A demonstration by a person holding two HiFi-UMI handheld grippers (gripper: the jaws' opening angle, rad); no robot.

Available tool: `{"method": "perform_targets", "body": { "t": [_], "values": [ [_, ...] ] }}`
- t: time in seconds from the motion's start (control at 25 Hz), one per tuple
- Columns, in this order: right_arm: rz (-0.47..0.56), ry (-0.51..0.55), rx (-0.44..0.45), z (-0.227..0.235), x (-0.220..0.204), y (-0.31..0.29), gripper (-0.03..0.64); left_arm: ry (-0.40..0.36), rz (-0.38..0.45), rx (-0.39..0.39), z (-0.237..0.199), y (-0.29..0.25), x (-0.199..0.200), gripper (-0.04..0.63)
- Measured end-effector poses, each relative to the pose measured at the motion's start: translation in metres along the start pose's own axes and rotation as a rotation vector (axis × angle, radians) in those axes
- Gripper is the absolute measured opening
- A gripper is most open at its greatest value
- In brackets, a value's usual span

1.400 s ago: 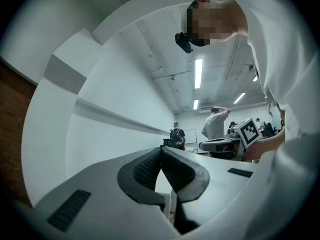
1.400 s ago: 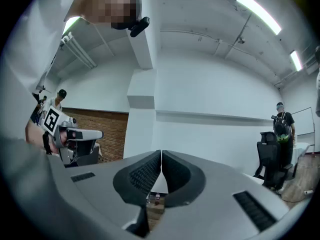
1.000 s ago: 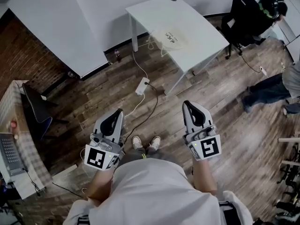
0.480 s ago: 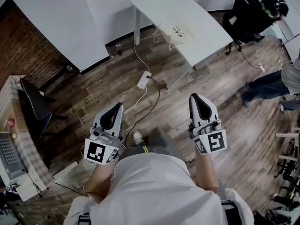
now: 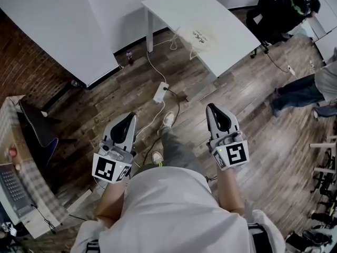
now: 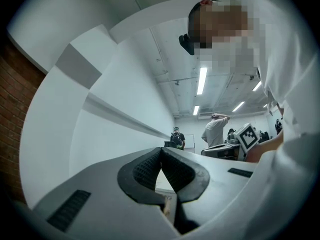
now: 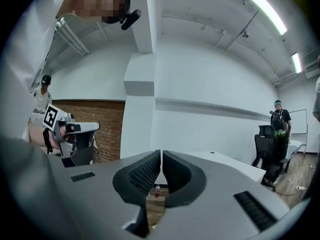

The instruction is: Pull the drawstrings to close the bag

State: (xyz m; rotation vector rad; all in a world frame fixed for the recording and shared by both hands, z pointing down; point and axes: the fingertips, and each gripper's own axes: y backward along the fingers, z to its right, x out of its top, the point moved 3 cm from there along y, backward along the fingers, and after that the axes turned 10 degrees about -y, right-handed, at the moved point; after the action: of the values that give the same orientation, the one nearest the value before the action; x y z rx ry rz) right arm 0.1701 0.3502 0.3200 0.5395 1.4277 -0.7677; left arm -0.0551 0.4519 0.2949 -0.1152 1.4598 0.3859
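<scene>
Lying flat on the white table (image 5: 226,30) at the top of the head view, the bag (image 5: 199,38) is a pale cloth with dark print, close to the table's left edge. Thin pale loops hang over that edge; these are probably the drawstrings (image 5: 174,42), though they are too small to be sure. Neither gripper touches the bag or the table; both are held well apart from them, out in front of the person's torso and above the floor (image 5: 253,125).

Left gripper (image 5: 130,119): jaws closed and empty. In its own view the ribbed pads (image 6: 145,170) meet along one line, pointing at a white wall with people standing far behind.

Right gripper (image 5: 213,109): jaws likewise closed on nothing, with the pads (image 7: 144,175) touching. The table's far end and a black chair (image 7: 267,151) show beyond them.

Surroundings: the person's shoe (image 5: 168,119) is stepped forward between the two grippers. A power strip (image 5: 160,93) with its cable lies on the wood planks between shoe and table. A small bottle (image 5: 129,57) stands by the wall panel, and a brick wall (image 5: 26,62) is at the left. Another person's legs (image 5: 297,98) enter at the right edge.
</scene>
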Motion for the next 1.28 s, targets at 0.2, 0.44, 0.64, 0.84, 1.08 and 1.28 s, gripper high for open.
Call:
{"method": "perform_targets", "body": {
  "t": [0.2,0.44,0.64,0.84,1.08,1.28],
  "values": [
    [-0.034,-0.006,-0.004,0.03,-0.01,-0.056,0.038,0.022,-0.033,-0.094,-0.019,-0.051,-0.026,0.017],
    [-0.123,-0.021,-0.015,0.086,-0.032,-0.128,0.038,0.045,-0.059,-0.123,-0.063,-0.137,-0.057,0.017],
    [-0.177,-0.067,-0.027,0.147,-0.047,-0.182,0.038,0.056,-0.072,-0.154,-0.098,-0.225,-0.075,0.018],
    [-0.188,-0.1,0.013,0.174,-0.049,-0.232,0.038,0.027,-0.023,-0.168,-0.122,-0.3,-0.073,0.017],
    [-0.154,-0.077,0.038,0.198,-0.026,-0.258,0.038,0.004,-0.011,-0.138,-0.143,-0.336,-0.061,0.018],
    [-0.175,-0.064,-0.003,0.219,-0.03,-0.274,0.038,0.016,-0.034,-0.139,-0.158,-0.361,-0.072,0.018]
  ]
}}
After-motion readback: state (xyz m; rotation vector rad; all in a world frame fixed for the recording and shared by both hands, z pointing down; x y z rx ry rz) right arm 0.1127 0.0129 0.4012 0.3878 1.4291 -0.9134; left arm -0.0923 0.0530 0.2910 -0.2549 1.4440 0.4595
